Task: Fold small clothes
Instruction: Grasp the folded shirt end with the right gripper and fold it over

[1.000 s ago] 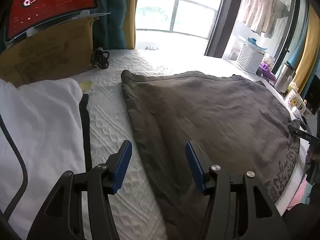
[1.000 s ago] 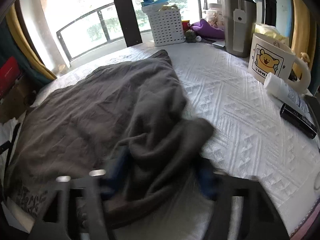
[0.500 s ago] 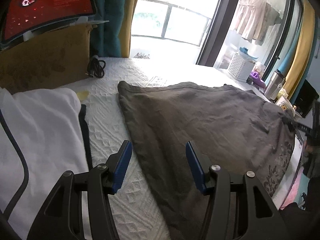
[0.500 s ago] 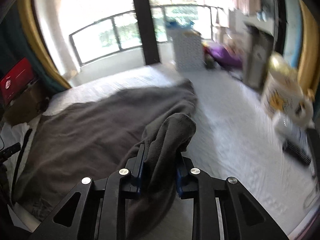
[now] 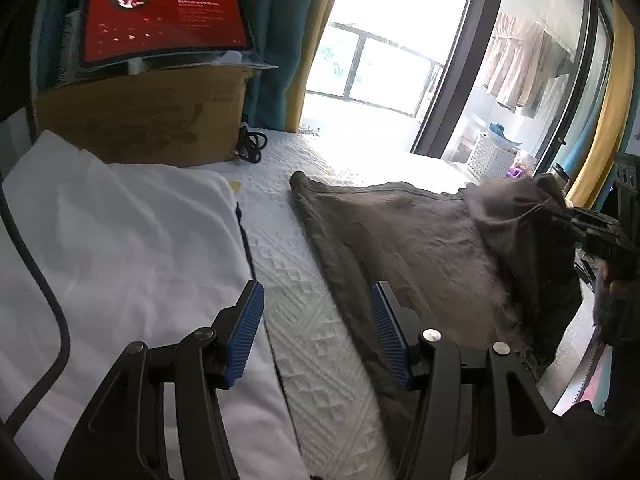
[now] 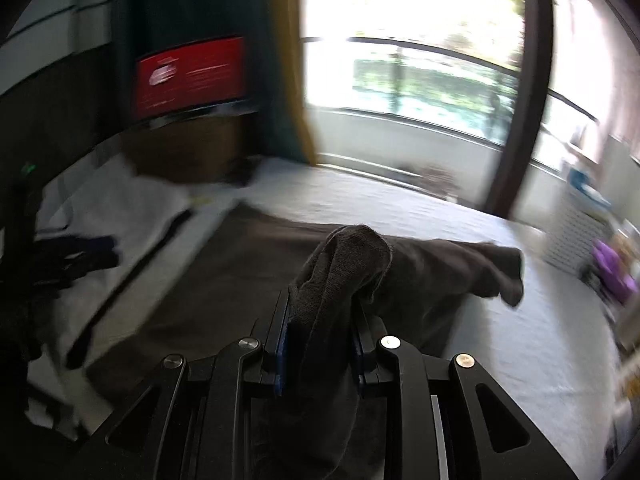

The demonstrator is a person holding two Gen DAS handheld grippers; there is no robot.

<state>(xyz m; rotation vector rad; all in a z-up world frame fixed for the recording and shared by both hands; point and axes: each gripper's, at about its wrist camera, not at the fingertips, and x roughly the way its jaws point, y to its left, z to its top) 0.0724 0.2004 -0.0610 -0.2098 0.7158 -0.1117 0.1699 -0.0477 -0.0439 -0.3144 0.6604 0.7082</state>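
While fingers [image 6: 362, 344] pinch it, shirt [image 6: 240, 280] lifts.

Strong daylight comes through the window [image 5: 376, 76] behind the far edge of the bed [image 5: 312, 320] and burns it out to plain white. The glare spreads over the bed's far edge, while the near part is dimmer. The red screen [image 5: 164, 20] glows by itself. The left wrist view is sharp; the right wrist view is smeared by motion blur, mostly at its sides. Both views bend at the edges, with dark corners.
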